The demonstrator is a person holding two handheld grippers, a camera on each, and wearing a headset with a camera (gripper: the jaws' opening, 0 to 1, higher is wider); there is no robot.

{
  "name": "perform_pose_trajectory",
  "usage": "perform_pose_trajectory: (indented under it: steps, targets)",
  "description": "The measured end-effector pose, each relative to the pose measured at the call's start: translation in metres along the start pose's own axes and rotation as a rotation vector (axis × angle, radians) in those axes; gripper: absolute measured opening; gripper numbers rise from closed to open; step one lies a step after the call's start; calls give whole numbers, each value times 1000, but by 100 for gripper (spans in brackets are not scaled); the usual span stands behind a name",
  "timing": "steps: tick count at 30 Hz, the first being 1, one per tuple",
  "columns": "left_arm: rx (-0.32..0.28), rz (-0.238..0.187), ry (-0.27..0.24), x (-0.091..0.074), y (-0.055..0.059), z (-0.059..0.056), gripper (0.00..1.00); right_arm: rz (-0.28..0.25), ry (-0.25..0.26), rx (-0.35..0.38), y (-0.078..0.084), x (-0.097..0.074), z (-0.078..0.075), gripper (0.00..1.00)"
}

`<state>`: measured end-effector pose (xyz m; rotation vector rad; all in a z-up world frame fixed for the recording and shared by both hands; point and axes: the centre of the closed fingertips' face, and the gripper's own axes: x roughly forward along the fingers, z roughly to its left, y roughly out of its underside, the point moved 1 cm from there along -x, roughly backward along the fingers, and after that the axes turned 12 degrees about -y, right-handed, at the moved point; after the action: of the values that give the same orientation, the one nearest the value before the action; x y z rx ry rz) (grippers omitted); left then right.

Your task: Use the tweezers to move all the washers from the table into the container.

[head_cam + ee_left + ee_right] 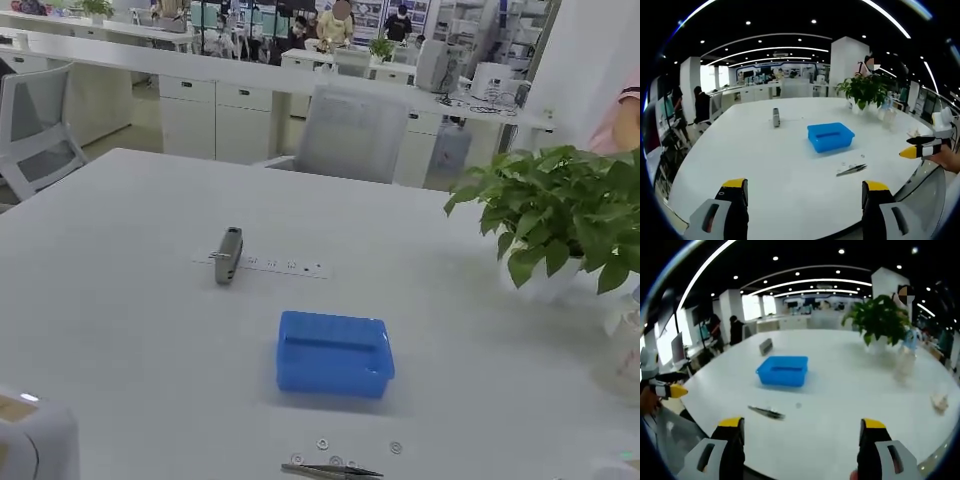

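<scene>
Washers (322,443), thin flat metal rings, lie loose on the table (120,330) near its front edge, just in front of the container; we count 4 in the head view. The table is a broad, smooth white slab with a rounded edge. At its far right stands a leafy green plant (560,205) in a white pot. Near the middle sits the container (334,352), a shallow rectangular tub of blue translucent plastic with rounded corners, open at the top.

The left gripper (805,185) and the right gripper (801,422) each have grey jaws with black, yellow-tipped pads, set wide apart and holding nothing, with both grippers at the near rim of the table. A small grey rounded block (228,254) stands behind the container. The tweezers (330,469), slim, pointed and of dark metal, lie flat among the washers.
</scene>
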<state>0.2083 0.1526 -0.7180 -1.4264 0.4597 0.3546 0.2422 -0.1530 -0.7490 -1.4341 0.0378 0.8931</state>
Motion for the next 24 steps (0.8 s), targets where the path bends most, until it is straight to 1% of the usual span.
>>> perform_pose_trajectory:
  steps: [6,10,15,17,18,24]
  targets:
    - [9,4,8,1,0,-1,96,10,-1,-3,1,1,1,94]
    - [21,10,19,3,2,-1,94,18,-2,3,3,1,1,94]
    - [41,3,36,5,0,-4,91,28,1,8,4,2,-1,94]
    - [49,-2,52,8,-2,-6,89,29,6,6,4,2,-1,93]
    - [50,3,57,10,-2,-7,88,29,7,4,4,2,-2,93]
    - [73,-1,78,16,-9,-11,87,35,17,7,5,2,-4,93]
